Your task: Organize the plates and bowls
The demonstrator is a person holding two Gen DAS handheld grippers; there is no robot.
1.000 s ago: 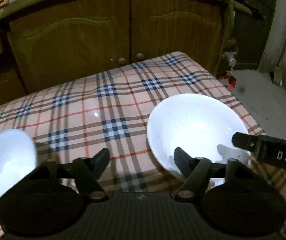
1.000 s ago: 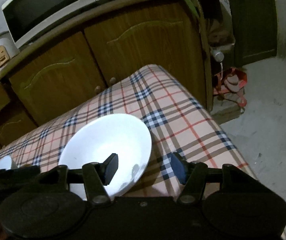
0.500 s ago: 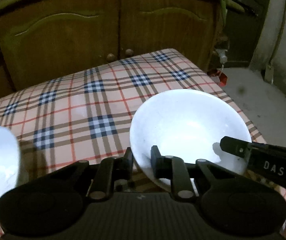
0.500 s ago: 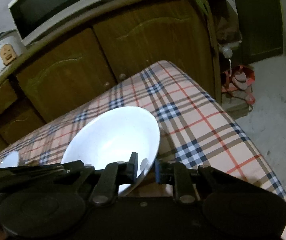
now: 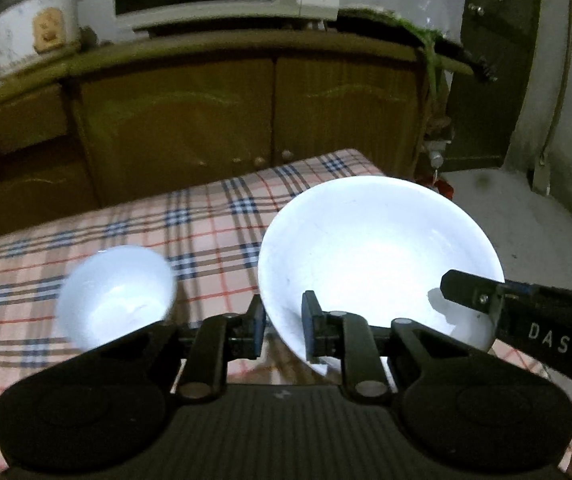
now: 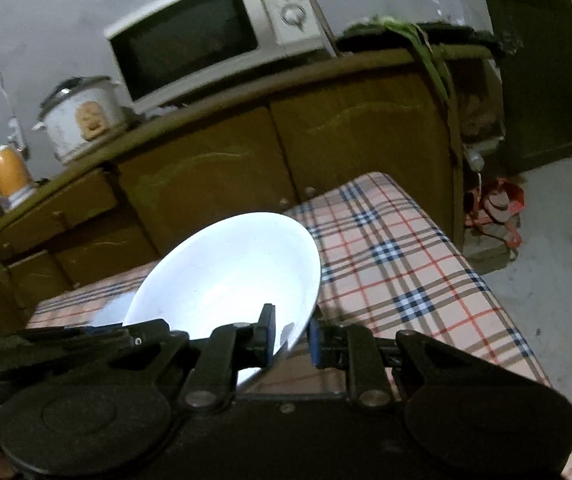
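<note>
Two white bowls: the large bowl (image 5: 378, 256) at centre right, the small bowl (image 5: 116, 294) at lower left, interiors bare. Left gripper (image 5: 284, 326) and right gripper (image 6: 292, 334) each pinch the large bowl's rim.

right gripper (image 6: 292, 338): clamping the white bowl's (image 6: 226, 276) near rim
bowl: hanging tilted over plaid tablecloth (image 6: 398, 256)
left gripper (image 6: 86, 338): gripping opposite rim

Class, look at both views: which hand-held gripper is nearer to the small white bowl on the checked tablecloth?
Left. The left hand-held gripper grips the large white ceramic bowl's near-left rim, beside the small white bowl. The right hand-held gripper grips the opposite rim, farther away.
</note>
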